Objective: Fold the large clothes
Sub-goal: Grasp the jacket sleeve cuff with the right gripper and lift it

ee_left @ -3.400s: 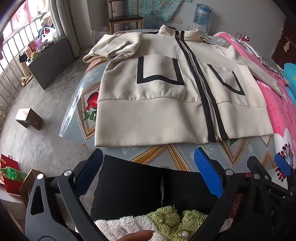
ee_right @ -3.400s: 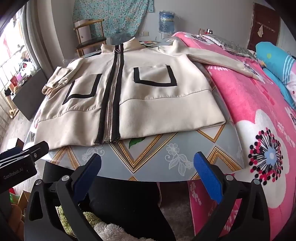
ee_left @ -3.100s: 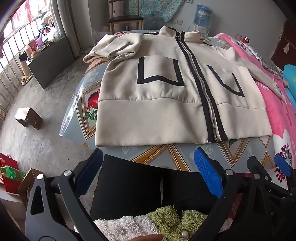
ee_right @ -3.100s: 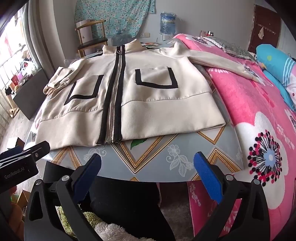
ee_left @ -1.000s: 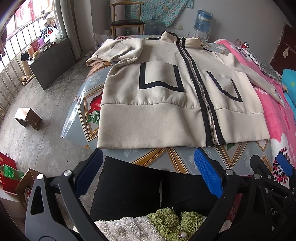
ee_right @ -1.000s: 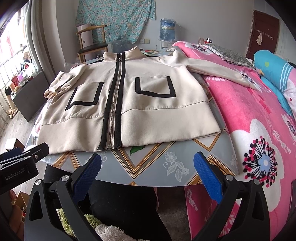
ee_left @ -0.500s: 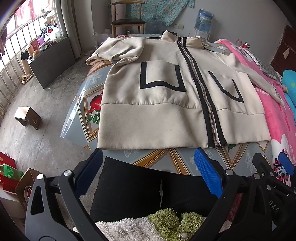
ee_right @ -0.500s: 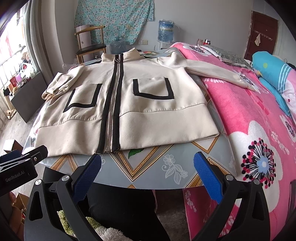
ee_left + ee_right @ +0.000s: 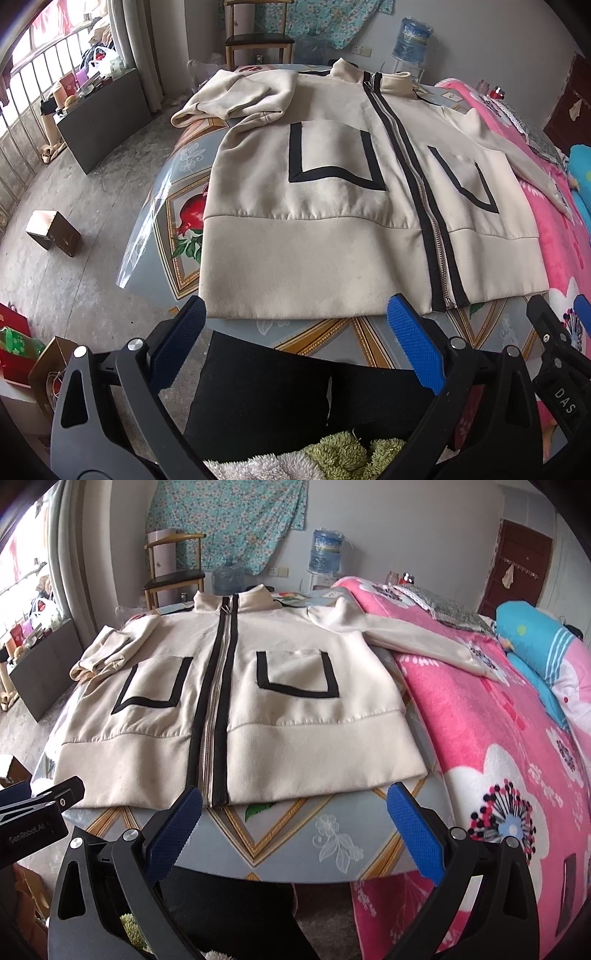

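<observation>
A cream zip-up jacket [image 9: 332, 206] with black zip trim and two black-outlined pockets lies flat, front up, on a table with a patterned cloth [image 9: 173, 206]; it also shows in the right wrist view [image 9: 236, 716]. Its left sleeve [image 9: 240, 96] is bunched at the far left corner. Its right sleeve [image 9: 417, 638] stretches onto the pink bed. My left gripper [image 9: 295, 347] is open and empty just before the hem's left half. My right gripper [image 9: 295, 827] is open and empty just before the hem's right half.
A pink flowered blanket [image 9: 517, 760] covers the bed at the right, touching the table. A wooden chair [image 9: 173, 579] and water bottles [image 9: 327, 552] stand behind the table. A small box [image 9: 53, 232] lies on the concrete floor at left. My black-trousered legs [image 9: 266, 398] are below the table edge.
Both grippers have moved a little forward toward the jacket's hem, and both stay open. The jacket has not moved.
</observation>
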The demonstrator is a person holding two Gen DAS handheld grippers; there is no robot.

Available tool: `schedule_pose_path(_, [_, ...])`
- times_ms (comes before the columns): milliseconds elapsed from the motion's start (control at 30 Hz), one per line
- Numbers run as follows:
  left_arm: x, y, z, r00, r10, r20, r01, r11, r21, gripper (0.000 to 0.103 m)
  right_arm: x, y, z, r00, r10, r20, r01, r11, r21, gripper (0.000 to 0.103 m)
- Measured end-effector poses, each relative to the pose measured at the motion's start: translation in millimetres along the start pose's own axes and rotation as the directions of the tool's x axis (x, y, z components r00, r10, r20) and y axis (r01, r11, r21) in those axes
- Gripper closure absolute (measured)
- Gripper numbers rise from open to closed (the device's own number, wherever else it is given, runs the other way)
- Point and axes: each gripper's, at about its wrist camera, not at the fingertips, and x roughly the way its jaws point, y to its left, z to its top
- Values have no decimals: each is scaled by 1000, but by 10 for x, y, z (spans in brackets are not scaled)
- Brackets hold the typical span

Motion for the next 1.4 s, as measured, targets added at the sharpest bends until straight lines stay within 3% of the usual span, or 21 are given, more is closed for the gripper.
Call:
schedule_pose_path(100, [66, 87, 124, 1000, 6, 14, -6, 1000, 5, 8, 8, 34, 182, 998, 36, 51, -33, 998, -60, 6])
schedule_pose_path(200, [152, 199, 307, 999, 27, 46, -28, 999, 23, 8, 13, 97, 481, 983, 146, 112, -131, 983, -130, 6])
schedule_pose_path(267, [209, 286, 441, 996, 41, 81, -44, 998, 38, 8, 40, 151, 733, 959, 251, 133, -231, 961, -149, 6])
schedule_pose_path(400, [311, 487, 691, 989, -20, 149, 11, 998, 57, 8, 155, 485, 1391, 900, 420, 118, -390, 895, -215, 6])
schedule_pose_path(467, [370, 587, 823, 982, -67, 175, 57, 996, 61, 8, 292, 748, 1726, 833, 551, 47, -527, 817, -232, 6])
schedule_pose_path(533, [452, 680, 951, 975, -126, 185, 117, 991, 61, 8, 511, 1088, 2027, 740, 671, -54, -666, 717, -205, 6])
schedule_pose_path(633, [586, 791, 1118, 967, -184, 176, 179, 983, 43, 8, 1056, 1740, 2404, 601, 761, -245, -796, 597, -102, 6])
schedule_pose_path(700, [723, 861, 1220, 964, -211, 161, 210, 977, 18, 8, 1407, 2116, 2540, 556, 764, -329, -815, 578, -34, 6])
schedule_pose_path(767, [870, 905, 1283, 963, -229, 144, 233, 973, -5, 8, 1878, 2466, 2618, 478, 774, -416, -828, 555, 81, 6])
schedule_pose_path(800, [938, 913, 1313, 966, -220, 137, 224, 974, -14, 8, 2038, 2593, 2609, 455, 771, -445, -819, 559, 131, 10])
schedule_pose_path(833, [1003, 914, 1338, 970, -207, 129, 212, 977, -20, 8, 2227, 2710, 2596, 448, 756, -478, -797, 579, 169, 13])
schedule_pose_path(1000, [1275, 1016, 1465, 977, -193, 86, 198, 979, -54, 8, 2858, 2910, 2491, 470, 685, -557, -694, 676, 246, 32])
schedule_pose_path(1133, [1384, 1085, 1575, 984, -163, 78, 169, 983, -72, 8, 3019, 2957, 2428, 463, 686, -561, -687, 678, 262, 43])
schedule_pose_path(1233, [1520, 1084, 1639, 990, -143, 15, 144, 987, -65, 8, 3047, 2983, 2450, 467, 681, -564, -699, 675, 237, 62])
schedule_pose_path(1300, [1534, 1062, 1661, 994, -109, 16, 110, 993, -48, 8, 3031, 2980, 2451, 460, 684, -566, -704, 669, 237, 67])
schedule_pose_path(1400, [1561, 1077, 1700, 995, -100, 9, 100, 993, -57, 8, 3057, 3017, 2460, 478, 663, -576, -700, 684, 205, 75])
